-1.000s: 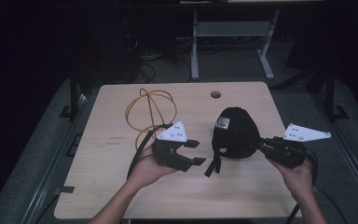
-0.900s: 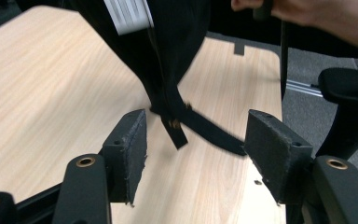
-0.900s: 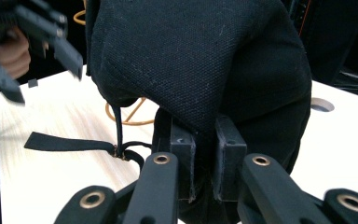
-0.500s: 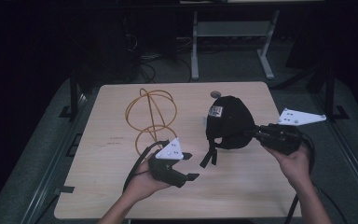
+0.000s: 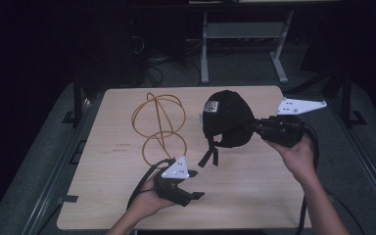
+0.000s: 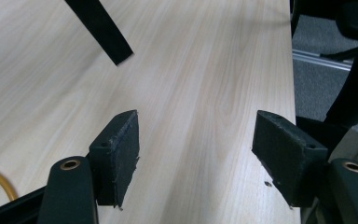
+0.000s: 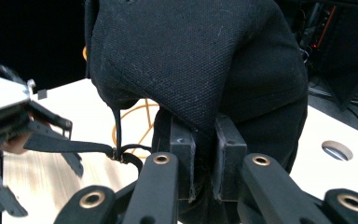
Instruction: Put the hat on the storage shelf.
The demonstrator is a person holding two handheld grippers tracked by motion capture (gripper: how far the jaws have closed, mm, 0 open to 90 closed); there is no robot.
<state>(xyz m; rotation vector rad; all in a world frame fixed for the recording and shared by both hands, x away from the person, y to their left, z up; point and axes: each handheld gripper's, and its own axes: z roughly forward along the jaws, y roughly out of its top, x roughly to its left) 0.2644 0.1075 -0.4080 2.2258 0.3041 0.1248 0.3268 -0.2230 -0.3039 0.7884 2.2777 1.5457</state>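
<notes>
While the left gripper gapes, the right gripper pinches a black cap.

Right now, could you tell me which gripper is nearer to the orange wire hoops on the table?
Left. The left gripper sits just below the orange wire hoops, while the right gripper holds the black cap off to their right.

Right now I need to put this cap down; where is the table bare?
Bare wood lies left of the orange wire frame and along the table's near edge, between the left gripper and the right hand. Middle is crowded: the right gripper holds the black cap there.
</notes>
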